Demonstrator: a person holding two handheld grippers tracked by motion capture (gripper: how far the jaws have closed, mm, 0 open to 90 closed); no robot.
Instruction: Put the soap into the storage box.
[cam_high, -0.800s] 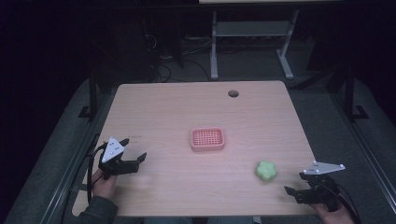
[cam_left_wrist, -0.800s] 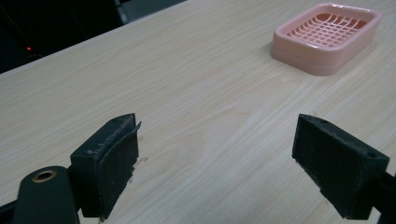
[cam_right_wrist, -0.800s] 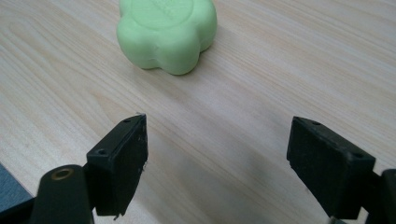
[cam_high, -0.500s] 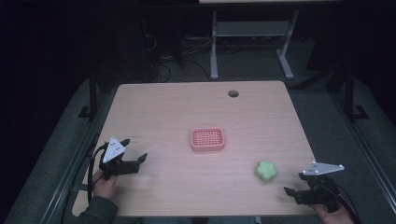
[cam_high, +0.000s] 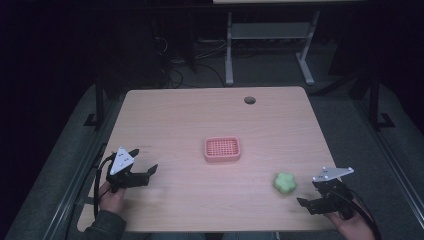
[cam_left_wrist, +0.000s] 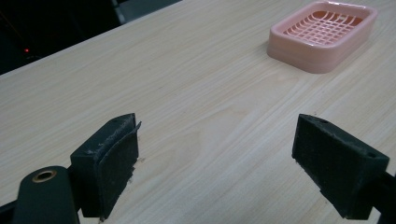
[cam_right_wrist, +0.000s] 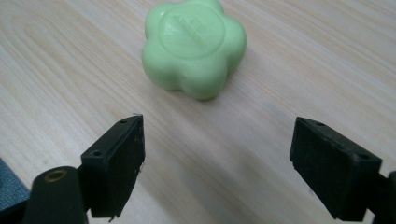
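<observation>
- High view: pink soap dish (cam_high: 222, 149) at frame centre on the surface (cam_high: 200, 115); green soap (cam_high: 285, 183) lower right, near the right tongs (cam_high: 306, 202).
- Left gripper view: left tongs (cam_left_wrist: 215, 163) wide, empty.
- Right gripper view: right tongs wide; approach seems underway, next closing around the soap.

A pink soap dish (cam_high: 222, 149) sits flat near the middle of the wooden table (cam_high: 175, 120). It has round corners and a grid of little holes inside, and nothing lies in it. A green soap (cam_high: 285, 183) shaped like a flower lies flat on the table too, well apart from the dish, nearer the front right corner. Its top has a round pressed mark with tiny raised writing too small to read.
</observation>
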